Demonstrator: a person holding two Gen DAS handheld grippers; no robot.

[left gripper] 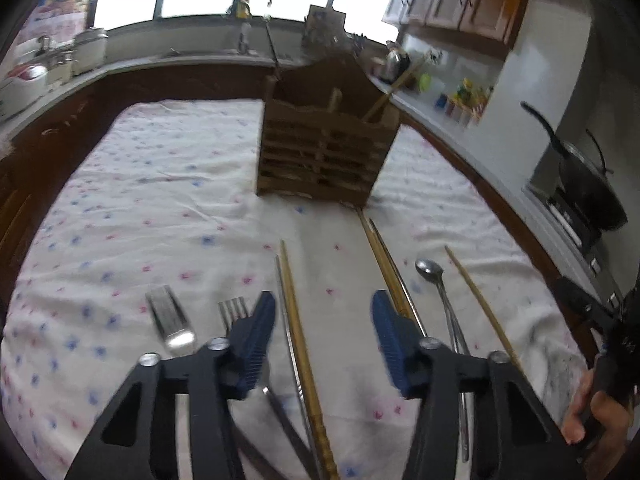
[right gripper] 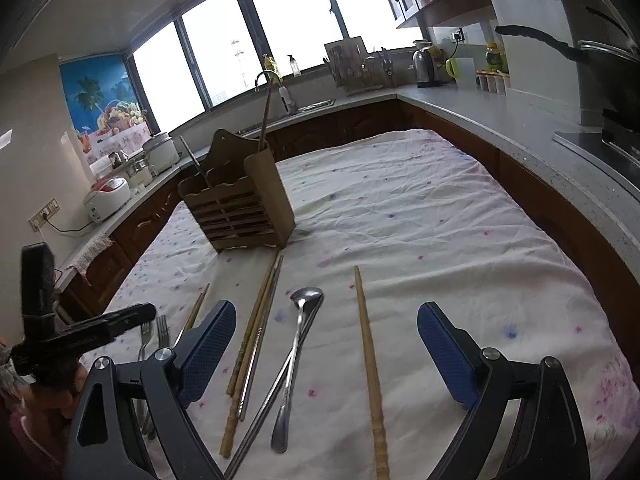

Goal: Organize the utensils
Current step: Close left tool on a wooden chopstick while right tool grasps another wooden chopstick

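hovering above the cloth, left gripper (left gripper: 324,340) is held with jaws spread, empty, a wooden chopstick (left gripper: 300,344) lying between them, likely next. right gripper (right gripper: 326,354) likewise gapes over spoon (right gripper: 298,354). wooden holder (left gripper: 324,152) stands ahead. flat spatula (left gripper: 170,318) is seen only from the left wrist.
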